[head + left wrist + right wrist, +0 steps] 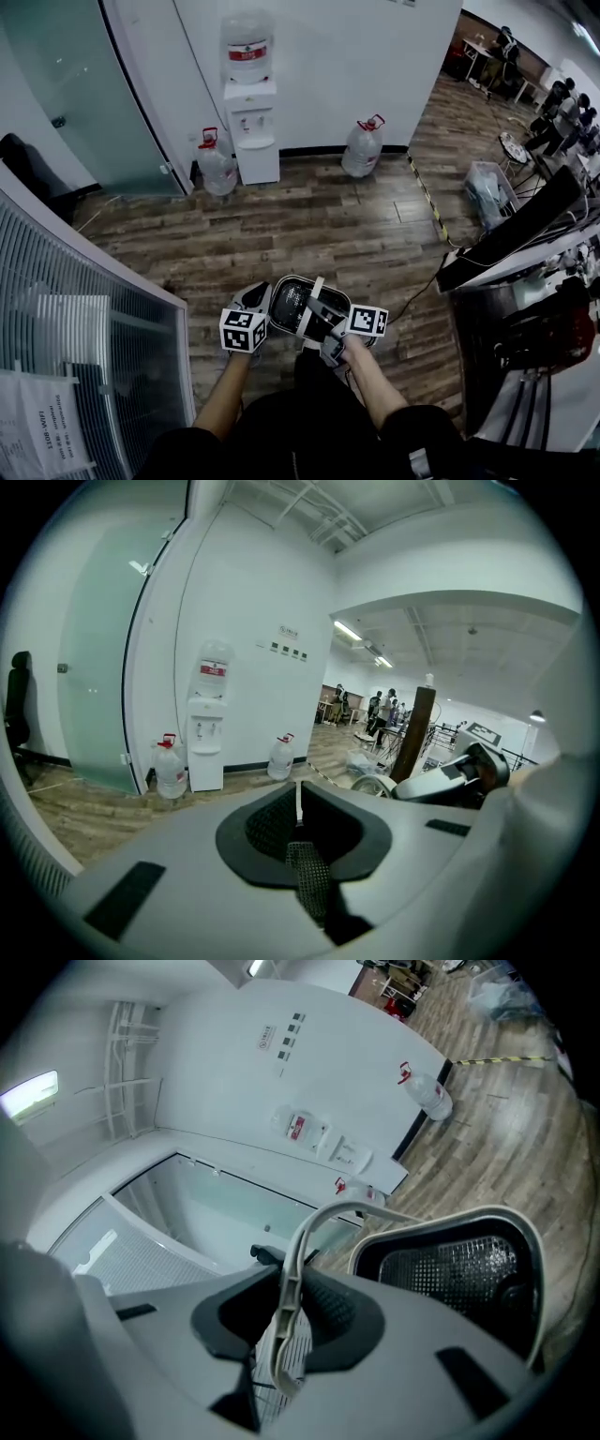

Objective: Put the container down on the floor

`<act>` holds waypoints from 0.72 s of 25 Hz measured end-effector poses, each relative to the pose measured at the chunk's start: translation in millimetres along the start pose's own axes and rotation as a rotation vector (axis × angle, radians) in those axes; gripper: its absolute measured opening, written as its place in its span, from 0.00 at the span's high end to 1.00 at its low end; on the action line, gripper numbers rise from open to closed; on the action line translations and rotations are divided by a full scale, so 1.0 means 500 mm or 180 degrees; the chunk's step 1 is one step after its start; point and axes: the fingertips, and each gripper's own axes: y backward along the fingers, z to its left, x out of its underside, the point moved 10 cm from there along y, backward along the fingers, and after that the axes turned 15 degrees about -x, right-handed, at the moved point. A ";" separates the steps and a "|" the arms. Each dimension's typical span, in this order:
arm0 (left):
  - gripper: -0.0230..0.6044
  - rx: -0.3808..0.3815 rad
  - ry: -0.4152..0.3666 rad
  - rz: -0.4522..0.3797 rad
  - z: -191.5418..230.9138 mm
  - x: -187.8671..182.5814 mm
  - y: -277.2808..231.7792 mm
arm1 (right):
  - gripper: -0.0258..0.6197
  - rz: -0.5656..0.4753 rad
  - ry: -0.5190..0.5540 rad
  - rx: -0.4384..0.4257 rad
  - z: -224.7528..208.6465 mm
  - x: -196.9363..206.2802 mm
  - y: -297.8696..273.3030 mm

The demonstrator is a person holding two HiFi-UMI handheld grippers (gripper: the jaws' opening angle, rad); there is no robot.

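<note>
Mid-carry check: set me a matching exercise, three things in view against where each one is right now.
Things:
1. white curved handle of the dark mesh-lined container
2. white water dispenser with a bottle on top
3. yellow-and-black striped tape

Places:
A. lying flat on the wooden floor
B. clamped in the right tool
C. standing against the white wall

Pairs: 1-B; 2-C; 3-A

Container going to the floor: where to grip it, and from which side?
Grip the handle from above, jaws across its flat strap. It arches over the open top of the container, thin enough to pinch and clear of the rim, so the load should hang below it. The right gripper is shut on it that way.
</note>
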 end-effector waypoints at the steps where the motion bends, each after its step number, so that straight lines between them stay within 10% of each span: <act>1: 0.92 -0.0013 -0.0003 -0.0003 -0.002 -0.011 -0.015 | 0.83 0.0021 0.0003 -0.0013 -0.005 -0.020 -0.006; 18: 0.92 -0.0242 -0.0067 0.0007 -0.046 -0.121 -0.219 | 0.83 0.0333 0.0000 -0.0139 -0.094 -0.267 -0.055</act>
